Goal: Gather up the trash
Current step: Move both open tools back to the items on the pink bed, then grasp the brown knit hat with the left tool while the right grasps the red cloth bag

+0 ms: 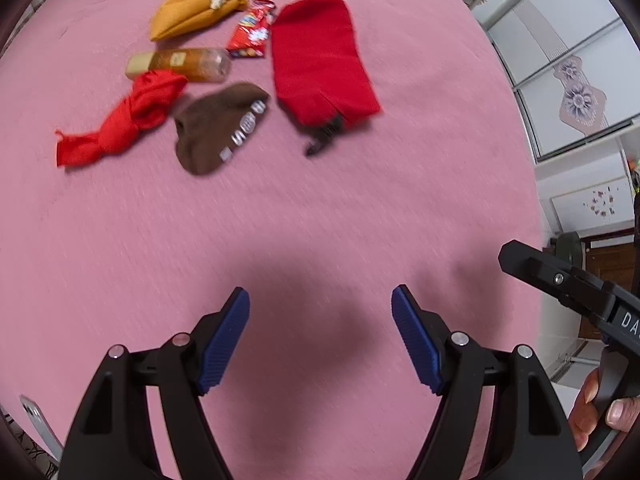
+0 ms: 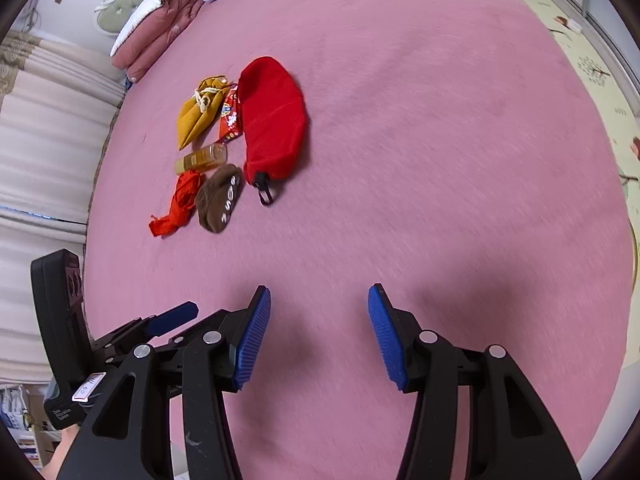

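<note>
A cluster of items lies on a pink bedspread (image 1: 360,200): a red pouch (image 1: 320,60) with a black strap, a mustard drawstring bag (image 1: 196,6), a red snack wrapper (image 1: 252,32), an amber plastic bottle (image 1: 180,65) lying on its side, a crumpled red cloth (image 1: 124,120) and a brown sock (image 1: 220,124). My left gripper (image 1: 320,300) hovers open over bare bedspread, well short of the cluster. My right gripper (image 2: 319,300) is open too, with nothing between its blue pads; the pouch (image 2: 274,120), bottle (image 2: 202,159) and sock (image 2: 218,200) lie ahead to its left.
Folded quilts and pillows (image 2: 156,20) sit at the bed's far end by a padded headboard. Curtains (image 2: 44,120) hang to the left of the bed. A wardrobe (image 1: 568,72) stands beyond the bed's right edge. A hand (image 1: 596,412) holds the other gripper's handle.
</note>
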Demonstrator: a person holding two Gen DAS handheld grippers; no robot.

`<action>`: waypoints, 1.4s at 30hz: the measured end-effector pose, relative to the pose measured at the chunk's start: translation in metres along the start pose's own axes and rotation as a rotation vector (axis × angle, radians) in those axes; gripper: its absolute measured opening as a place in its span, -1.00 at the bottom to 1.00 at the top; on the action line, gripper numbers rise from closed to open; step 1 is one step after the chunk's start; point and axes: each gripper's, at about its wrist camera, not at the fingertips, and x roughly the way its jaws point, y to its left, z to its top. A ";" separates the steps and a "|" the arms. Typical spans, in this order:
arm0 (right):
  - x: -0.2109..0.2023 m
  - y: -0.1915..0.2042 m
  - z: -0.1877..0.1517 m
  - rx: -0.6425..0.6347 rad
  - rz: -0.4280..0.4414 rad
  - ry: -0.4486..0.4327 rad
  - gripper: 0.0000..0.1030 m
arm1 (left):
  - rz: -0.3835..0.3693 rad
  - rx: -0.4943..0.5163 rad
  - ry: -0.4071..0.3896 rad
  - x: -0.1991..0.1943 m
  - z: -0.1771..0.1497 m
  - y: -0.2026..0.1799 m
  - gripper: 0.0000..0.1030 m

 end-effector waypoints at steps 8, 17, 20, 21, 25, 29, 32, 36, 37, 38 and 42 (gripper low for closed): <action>0.046 0.022 0.049 -0.012 0.013 0.027 0.09 | 0.038 -0.003 -0.005 0.021 0.056 0.030 0.45; 0.089 0.025 0.085 0.014 0.027 0.055 0.40 | 0.057 -0.037 -0.003 0.052 0.103 0.060 0.52; 0.099 0.026 0.096 0.028 0.045 0.061 0.46 | 0.048 -0.026 -0.003 0.062 0.116 0.062 0.55; 0.103 0.026 0.100 0.032 0.046 0.061 0.50 | 0.049 -0.020 -0.002 0.065 0.118 0.065 0.57; 0.122 0.025 0.115 0.058 0.048 0.090 0.53 | 0.078 -0.006 0.018 0.080 0.130 0.068 0.69; 0.138 0.028 0.121 0.048 0.017 0.124 0.44 | 0.088 -0.044 0.047 0.096 0.141 0.075 0.68; 0.141 0.033 0.121 0.011 0.026 0.122 -0.02 | 0.093 -0.065 0.041 0.102 0.149 0.075 0.61; 0.138 0.040 0.119 -0.033 0.022 0.113 -0.38 | 0.132 -0.083 0.034 0.097 0.147 0.088 0.16; 0.137 0.040 0.119 -0.041 0.023 0.109 -0.42 | 0.138 -0.090 0.032 0.094 0.144 0.097 -0.04; 0.136 0.041 0.117 -0.049 0.027 0.104 -0.48 | 0.137 -0.107 0.028 0.092 0.144 0.104 -0.15; 0.128 0.041 0.111 -0.071 0.029 0.093 -0.64 | 0.128 -0.145 0.023 0.086 0.140 0.122 -0.73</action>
